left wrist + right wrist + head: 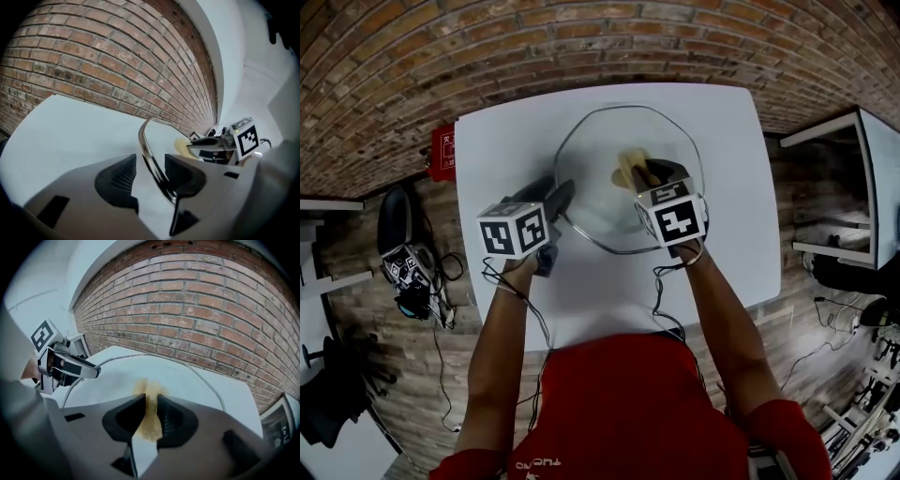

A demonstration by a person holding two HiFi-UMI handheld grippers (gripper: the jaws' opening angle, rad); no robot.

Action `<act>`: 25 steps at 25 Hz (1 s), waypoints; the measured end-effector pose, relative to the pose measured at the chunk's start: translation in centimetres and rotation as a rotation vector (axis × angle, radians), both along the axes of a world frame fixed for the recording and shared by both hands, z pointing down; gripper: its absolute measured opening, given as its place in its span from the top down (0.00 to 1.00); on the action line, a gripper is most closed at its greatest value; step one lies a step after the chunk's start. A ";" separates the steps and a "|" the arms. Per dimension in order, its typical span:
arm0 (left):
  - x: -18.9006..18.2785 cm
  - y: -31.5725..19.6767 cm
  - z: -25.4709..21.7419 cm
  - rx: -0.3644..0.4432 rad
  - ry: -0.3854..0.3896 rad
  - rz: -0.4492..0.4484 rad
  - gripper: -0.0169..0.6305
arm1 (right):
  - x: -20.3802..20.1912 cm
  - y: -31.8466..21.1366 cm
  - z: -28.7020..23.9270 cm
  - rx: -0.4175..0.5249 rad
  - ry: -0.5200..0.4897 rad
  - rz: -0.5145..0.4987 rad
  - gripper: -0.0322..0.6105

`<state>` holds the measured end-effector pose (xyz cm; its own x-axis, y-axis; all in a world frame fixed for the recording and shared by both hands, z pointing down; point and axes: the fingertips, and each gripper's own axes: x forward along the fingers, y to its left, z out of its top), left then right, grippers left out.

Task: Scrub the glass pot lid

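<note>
Glass lid (595, 187) lies on the white table (506, 141), towards its far edge, with a yellow sponge (149, 416) at the lid's middle. The right gripper (647, 173) is over the lid's centre, fingers (124, 416) clamped on the sponge. The left gripper (558, 195) sits at the lid's left edge, fingers (119, 178) spread wide, straddling the metal rim (149, 154) without pinching it.

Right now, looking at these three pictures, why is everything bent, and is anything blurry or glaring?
Head view: the wide lens bows the white table. Left gripper view: the brick wall curves, and the lid rim between the left tongs gleams. Right gripper view: the yellow sponge in the right tongs looks smeared; corners go black.
</note>
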<state>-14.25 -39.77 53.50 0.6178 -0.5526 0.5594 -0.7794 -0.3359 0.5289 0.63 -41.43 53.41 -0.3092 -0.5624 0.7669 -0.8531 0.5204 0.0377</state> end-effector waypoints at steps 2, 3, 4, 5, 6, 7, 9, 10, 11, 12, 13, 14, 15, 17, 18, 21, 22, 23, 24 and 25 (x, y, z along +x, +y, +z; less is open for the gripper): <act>0.2 0.0 0.0 0.002 0.011 0.009 0.71 | -0.2 0.1 0.1 -0.003 0.011 -0.002 0.85; 0.3 0.0 -0.1 0.004 0.013 0.011 0.74 | -0.4 0.2 0.0 -0.004 0.016 0.000 0.86; 0.4 0.0 -0.1 0.005 0.014 0.010 0.75 | -0.5 0.2 -0.1 -0.004 0.017 0.006 0.86; 0.4 0.0 -0.1 0.004 0.014 0.008 0.76 | -0.6 0.2 -0.4 -0.001 0.012 0.013 0.87; 0.4 0.0 -0.1 0.003 0.015 0.006 0.77 | -0.9 0.2 -1.0 0.006 -0.003 0.021 0.87; 0.4 0.0 -0.1 0.002 0.014 0.004 0.77 | -1.2 0.0 -1.6 0.017 -0.025 0.028 0.87; 0.4 -0.1 -0.2 0.002 0.009 0.000 0.77 | -2.4 -0.8 -3.0 0.042 -0.076 0.043 0.87; 0.3 -0.1 -0.2 0.002 0.005 -0.004 0.77 | -3.1 -1.4 -3.6 0.053 -0.100 0.051 0.87; 0.3 -0.1 -0.2 0.001 0.000 -0.008 0.77 | -3.8 -2.1 -4.0 0.061 -0.119 0.058 0.87; 0.2 -0.1 -0.2 -0.001 -0.005 -0.012 0.77 | -4.5 -2.8 -4.4 0.068 -0.132 0.064 0.87; 0.2 0.0 -0.2 -0.002 -0.012 -0.014 0.77 | -5.2 -3.5 -4.6 0.076 -0.140 0.068 0.87; 0.2 0.0 -0.2 -0.002 -0.018 -0.016 0.77 | -5.8 -4.2 -4.7 0.083 -0.144 0.070 0.87; 0.2 0.1 -0.1 -0.003 -0.023 -0.018 0.77 | -6.5 -4.8 -4.8 0.088 -0.146 0.072 0.87; 0.2 0.1 -0.1 -0.005 -0.028 -0.021 0.77 | -7.6 -5.8 -4.5 0.092 -0.146 0.075 0.87; 0.2 0.1 -0.1 -0.006 -0.030 -0.022 0.77 | -8.0 -6.2 -4.3 0.091 -0.145 0.075 0.87; 0.2 0.0 -0.2 -0.007 -0.036 -0.023 0.77 | -9.2 -6.5 -3.4 0.075 -0.140 0.065 0.87; 0.2 0.0 -0.2 -0.007 -0.037 -0.023 0.77 | -9.5 -6.4 -3.2 0.067 -0.139 0.060 0.87; 0.3 0.0 -0.2 -0.006 -0.037 -0.023 0.78 | -9.6 -6.4 -2.9 0.061 -0.137 0.058 0.87; 0.3 -0.1 -0.2 -0.006 -0.037 -0.023 0.78 | -9.5 -6.4 -2.7 0.060 -0.131 0.058 0.87; 0.3 -0.1 -0.2 -0.005 -0.037 -0.023 0.78 | -9.3 -6.6 -2.6 0.064 -0.121 0.061 0.87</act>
<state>-13.98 -39.87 53.31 0.5841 -0.5636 0.5841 -0.8057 -0.3153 0.5014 -8.70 -47.99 50.79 -0.3613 -0.6295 0.6879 -0.8832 0.4676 -0.0360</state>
